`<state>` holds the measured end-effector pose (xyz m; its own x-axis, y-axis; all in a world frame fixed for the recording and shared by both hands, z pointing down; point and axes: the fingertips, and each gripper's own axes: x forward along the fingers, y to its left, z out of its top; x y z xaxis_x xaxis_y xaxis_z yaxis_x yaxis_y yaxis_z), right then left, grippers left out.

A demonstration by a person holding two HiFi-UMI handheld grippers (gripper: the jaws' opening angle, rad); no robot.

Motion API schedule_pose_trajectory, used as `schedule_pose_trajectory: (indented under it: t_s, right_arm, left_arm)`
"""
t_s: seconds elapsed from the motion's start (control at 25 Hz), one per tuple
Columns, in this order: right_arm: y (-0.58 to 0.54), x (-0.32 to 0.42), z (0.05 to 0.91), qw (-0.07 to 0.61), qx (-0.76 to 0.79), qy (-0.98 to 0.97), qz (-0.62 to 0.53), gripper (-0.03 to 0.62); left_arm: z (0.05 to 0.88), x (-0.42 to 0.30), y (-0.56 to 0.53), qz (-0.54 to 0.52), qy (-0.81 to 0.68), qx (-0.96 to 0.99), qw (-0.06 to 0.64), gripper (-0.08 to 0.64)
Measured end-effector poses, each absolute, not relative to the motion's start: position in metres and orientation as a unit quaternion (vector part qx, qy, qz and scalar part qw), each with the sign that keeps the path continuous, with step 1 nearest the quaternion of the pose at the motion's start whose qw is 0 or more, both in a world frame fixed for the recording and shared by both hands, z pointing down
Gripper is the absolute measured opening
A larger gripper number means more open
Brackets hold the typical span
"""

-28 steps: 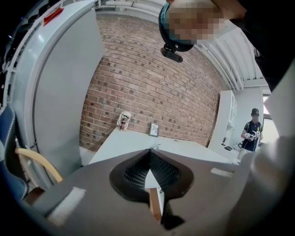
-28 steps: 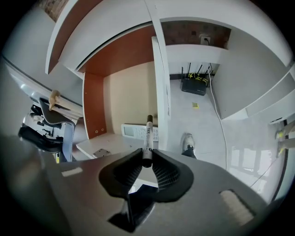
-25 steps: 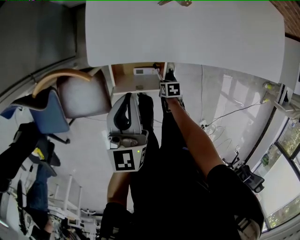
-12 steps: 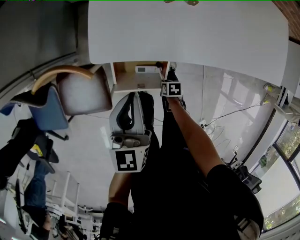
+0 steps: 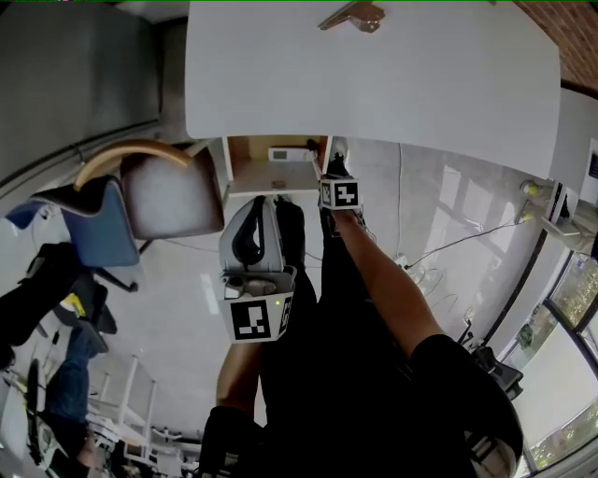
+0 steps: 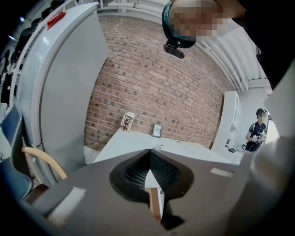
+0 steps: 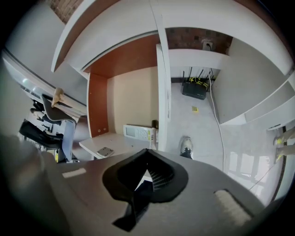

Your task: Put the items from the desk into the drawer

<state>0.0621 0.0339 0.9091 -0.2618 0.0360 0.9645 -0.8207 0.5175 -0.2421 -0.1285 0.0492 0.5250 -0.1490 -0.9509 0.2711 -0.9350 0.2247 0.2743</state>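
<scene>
Under the white desk (image 5: 374, 75) the drawer (image 5: 266, 175) stands pulled out. A white remote (image 5: 283, 153) (image 7: 136, 132) lies at its back, with a small grey square piece (image 7: 105, 151) nearer the front. A tan wooden item (image 5: 350, 15) lies on the desk's far edge. My right gripper (image 5: 332, 157) (image 7: 147, 150) points down by the drawer's right side; its jaws have just been closing and now stand shut with nothing between them. My left gripper (image 5: 266, 194) (image 6: 148, 150) hangs in front of the drawer, shut and empty, facing the desk (image 6: 133, 146).
A chair (image 5: 159, 187) with a curved wooden back stands left of the drawer. A cup (image 6: 127, 121) and a small picture frame (image 6: 157, 130) stand on the desk against the brick wall. Cables (image 5: 439, 233) and a router (image 7: 194, 89) lie on the floor to the right.
The head view has tilted a little, so more of the desk top and its tan item shows. Both grippers stay where they were.
</scene>
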Motion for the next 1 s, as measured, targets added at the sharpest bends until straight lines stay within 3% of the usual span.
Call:
schedule_pose_trajectory:
  t_s: [0.32,0.6,1.0]
  right_arm:
    - [0.007,0.031,0.829,0.499,0.229,-0.753,0.362,0.003]
    - [-0.021,0.007,0.695,0.381,0.216,-0.833,0.338,0.003]
    - [-0.058,-0.006,0.487,0.213,0.2,-0.937,0.19,0.003]
  left_arm:
    - [0.491,-0.119,0.044,-0.027,-0.765,0.62,0.174,0.018]
    - [0.44,-0.119,0.035,-0.042,-0.771,0.619,0.145,0.018]
    - [0.374,-0.116,0.021,-0.05,-0.762,0.638,0.1,0.018]
